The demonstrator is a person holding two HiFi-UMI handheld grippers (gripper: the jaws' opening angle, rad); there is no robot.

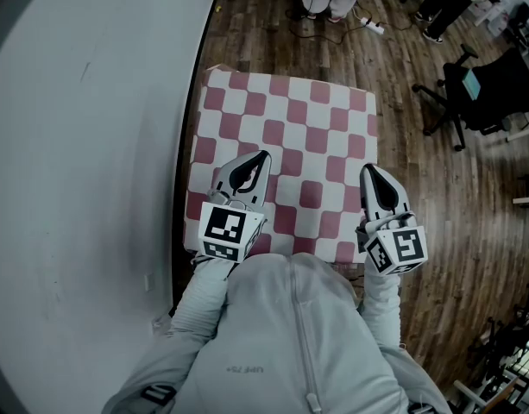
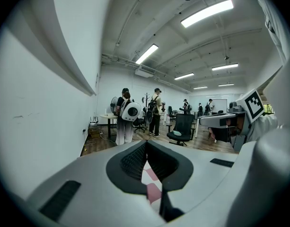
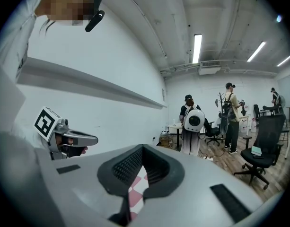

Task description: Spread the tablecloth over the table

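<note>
Over the near edge of the tablecloth I hold the left gripper and right gripper clenched on nothing, clear of it so it lies flat across the hidden table.

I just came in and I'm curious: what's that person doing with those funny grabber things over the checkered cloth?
A person holds a grabber in each hand above a pink-and-white checkered tablecloth. The cloth lies flat and spread out, next to a white wall. The left gripper and the right gripper both have their jaws closed with nothing in them, so neither one is holding the cloth.
</note>
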